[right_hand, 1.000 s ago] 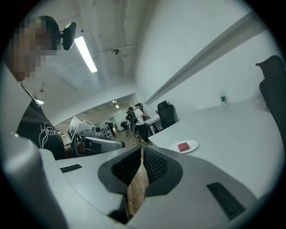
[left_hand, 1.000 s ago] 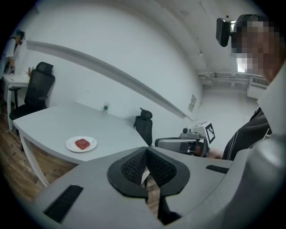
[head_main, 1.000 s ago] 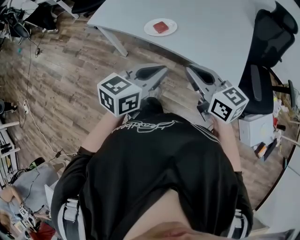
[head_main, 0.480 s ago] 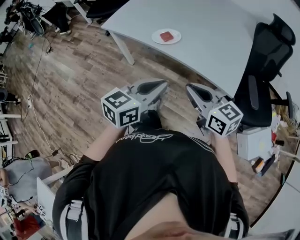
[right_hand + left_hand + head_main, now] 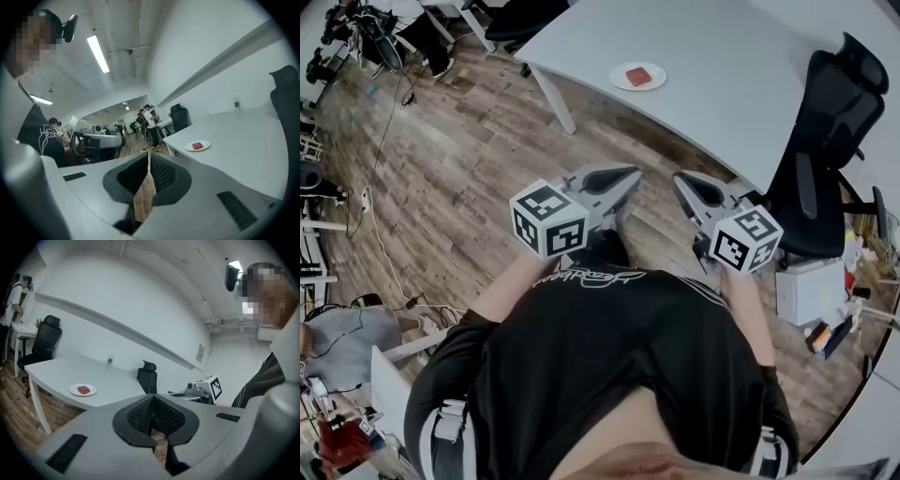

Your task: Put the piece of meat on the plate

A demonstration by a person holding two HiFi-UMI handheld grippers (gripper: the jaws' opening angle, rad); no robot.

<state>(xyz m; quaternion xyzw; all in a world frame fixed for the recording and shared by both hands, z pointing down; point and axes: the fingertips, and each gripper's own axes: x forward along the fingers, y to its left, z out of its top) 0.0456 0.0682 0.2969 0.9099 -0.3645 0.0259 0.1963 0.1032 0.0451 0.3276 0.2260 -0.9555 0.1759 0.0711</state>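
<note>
We hold the left gripper [image 5: 630, 175] and right gripper [image 5: 679, 180] pressed together, empty; the far meat [image 5: 637, 75] on the plate [image 5: 621, 82] is too small to make out in detail.

Black office chair [image 5: 830, 141] beside a pale grey table [image 5: 741, 66], wood-plank floor [image 5: 459, 169], white box [image 5: 811, 289] near the chair.

Your torso [image 5: 619, 356] fills the lower head view and hides the floor [image 5: 459, 159] under you. The table [image 5: 722, 56] runs off the top edge (its far side is cut away). The piece of meat [image 5: 637, 75] shows only as a tiny red patch, and the bottle [image 5: 110, 360] and the distant people [image 5: 149, 119] are too small to detail.
</note>
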